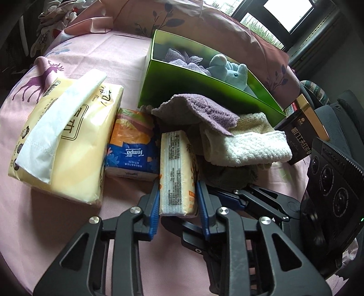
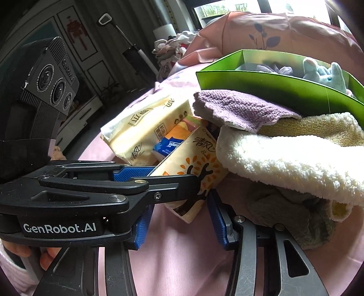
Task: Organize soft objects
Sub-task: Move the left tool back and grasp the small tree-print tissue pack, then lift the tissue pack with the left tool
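My left gripper [image 1: 178, 200] is shut on a small yellow tissue pack [image 1: 176, 175], standing on edge on the pink bedsheet; it also shows in the right wrist view [image 2: 193, 173]. Left of it lie a blue-orange Tempo tissue pack [image 1: 134, 145] and a large yellow tissue pack [image 1: 66, 141] with a white sheet sticking out. A pile of towels, purple [image 1: 195, 111], cream-white [image 1: 245, 145] and grey [image 1: 227, 173], lies right of the pack. My right gripper [image 2: 179, 227] is open and empty, just behind the left gripper and the small pack. The green box [image 1: 204, 91] holds a blue plush toy [image 1: 232, 70].
A dark box with gold lettering [image 1: 298, 136] stands at the right by the towels. A pink pillow [image 1: 182, 20] lies behind the green box. The bed's edge drops off at the left in the right wrist view, with furniture beyond [image 2: 86, 52].
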`<state>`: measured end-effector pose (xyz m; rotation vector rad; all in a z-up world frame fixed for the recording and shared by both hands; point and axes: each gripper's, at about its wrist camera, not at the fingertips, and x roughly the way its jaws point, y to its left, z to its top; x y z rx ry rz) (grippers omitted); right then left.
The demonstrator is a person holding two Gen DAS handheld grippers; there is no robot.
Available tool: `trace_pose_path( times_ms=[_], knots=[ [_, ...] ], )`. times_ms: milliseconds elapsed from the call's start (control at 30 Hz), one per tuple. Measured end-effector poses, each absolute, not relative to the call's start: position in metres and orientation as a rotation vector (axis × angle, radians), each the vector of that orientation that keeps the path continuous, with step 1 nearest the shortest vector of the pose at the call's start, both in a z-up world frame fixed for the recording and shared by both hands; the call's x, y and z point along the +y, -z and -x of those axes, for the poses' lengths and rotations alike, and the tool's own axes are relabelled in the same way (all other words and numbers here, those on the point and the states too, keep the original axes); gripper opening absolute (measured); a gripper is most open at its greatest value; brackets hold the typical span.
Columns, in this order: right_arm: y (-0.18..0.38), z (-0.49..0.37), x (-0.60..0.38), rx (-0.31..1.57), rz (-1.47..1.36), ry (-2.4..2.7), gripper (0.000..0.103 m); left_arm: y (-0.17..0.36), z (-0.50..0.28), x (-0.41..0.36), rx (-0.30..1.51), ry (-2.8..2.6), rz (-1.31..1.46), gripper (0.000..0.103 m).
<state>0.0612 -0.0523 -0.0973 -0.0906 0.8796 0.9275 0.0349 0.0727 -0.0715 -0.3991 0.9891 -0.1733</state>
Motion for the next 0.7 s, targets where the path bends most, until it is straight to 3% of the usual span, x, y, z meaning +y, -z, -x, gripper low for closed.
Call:
trace_pose_path(
  times_ms=[700],
  knots=[
    [0.027,-0.002,-0.088,0.699,0.06,-0.883,0.049,-0.006,0.018,0.035,0.819,0.257,0.306,0.026]
  ],
)
